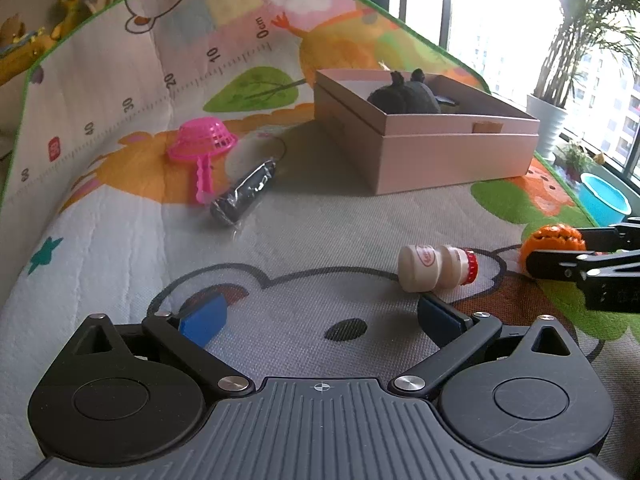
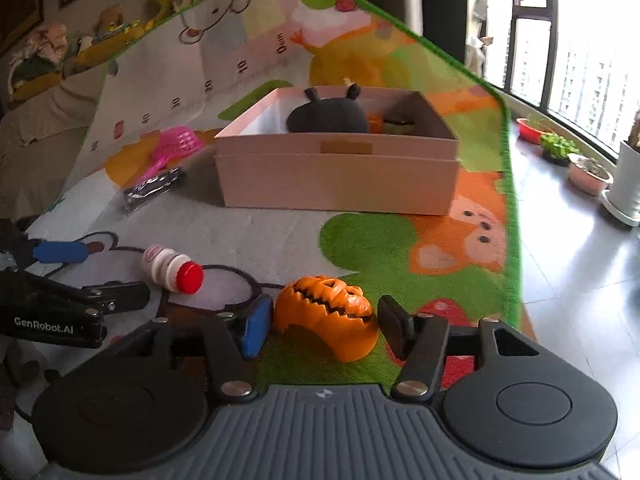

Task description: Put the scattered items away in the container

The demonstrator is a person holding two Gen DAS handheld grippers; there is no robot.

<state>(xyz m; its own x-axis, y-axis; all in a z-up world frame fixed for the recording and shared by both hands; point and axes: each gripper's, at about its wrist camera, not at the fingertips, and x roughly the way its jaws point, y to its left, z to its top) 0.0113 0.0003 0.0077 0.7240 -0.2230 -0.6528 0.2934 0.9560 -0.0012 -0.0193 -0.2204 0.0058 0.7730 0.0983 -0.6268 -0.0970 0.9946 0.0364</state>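
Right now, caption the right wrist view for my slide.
Open right gripper straddling an orange jack-o'-lantern toy on the play mat, pink storage box behind.

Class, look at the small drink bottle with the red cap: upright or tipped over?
Tipped over: the bottle lies on its side on the play mat.

On the cartoon-printed play mat (image 1: pixel 120 216), the pale pink cardboard box (image 1: pixel 448 152) sits toward the far side, with a dark plush toy (image 1: pixel 404 96) inside it. Left of the box lie a pink plastic sieve (image 1: pixel 202 142) and, just beside its handle and apparently touching it, a dark foil-wrapped packet (image 1: pixel 244 192). Nearer, a small white drink bottle with a red cap (image 1: pixel 436 266) lies on its side; right of it rests an orange jack-o'-lantern toy (image 2: pixel 326 318).
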